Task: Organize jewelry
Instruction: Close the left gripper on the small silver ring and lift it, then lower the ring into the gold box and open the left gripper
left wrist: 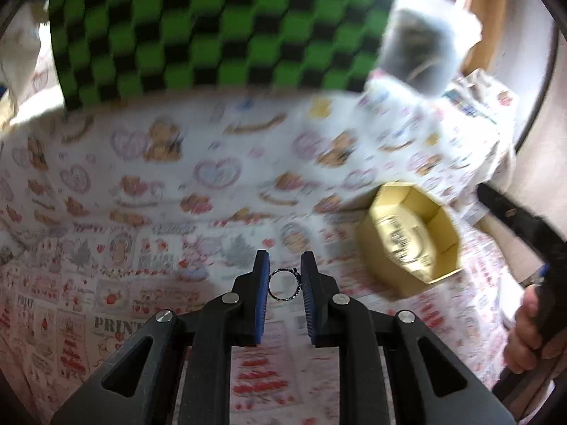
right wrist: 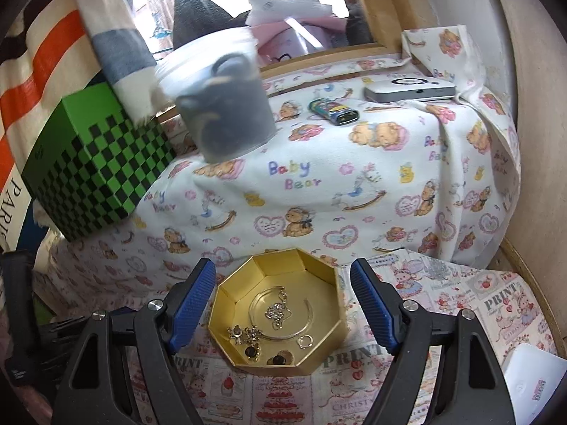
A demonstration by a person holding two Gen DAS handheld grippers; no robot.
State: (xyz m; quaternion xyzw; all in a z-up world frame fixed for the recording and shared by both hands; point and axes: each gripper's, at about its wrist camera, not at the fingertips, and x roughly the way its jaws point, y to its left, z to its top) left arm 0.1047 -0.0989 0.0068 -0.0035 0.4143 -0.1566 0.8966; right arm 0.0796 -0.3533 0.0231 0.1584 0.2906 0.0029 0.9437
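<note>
My left gripper [left wrist: 285, 283] is shut on a small silver ring [left wrist: 284, 284], held between its blue pads above the printed cloth. The gold octagonal box [left wrist: 407, 237] lies to its right, blurred. In the right wrist view the same gold box [right wrist: 333, 283] sits between the open fingers of my right gripper [right wrist: 283, 304]. It holds a clear bangle [right wrist: 312, 313], a chain with a pendant [right wrist: 278, 313], a small gold ring [right wrist: 305, 341] and several earrings [right wrist: 248, 334]. The right gripper is empty.
A green and black checkered box [right wrist: 95, 163] stands at the left. A clear plastic cup with dark items [right wrist: 223, 99] sits on the raised bear-print cloth. A lighter [right wrist: 335, 110] and a white device [right wrist: 411, 90] lie behind. A white object [right wrist: 531, 386] is at the lower right.
</note>
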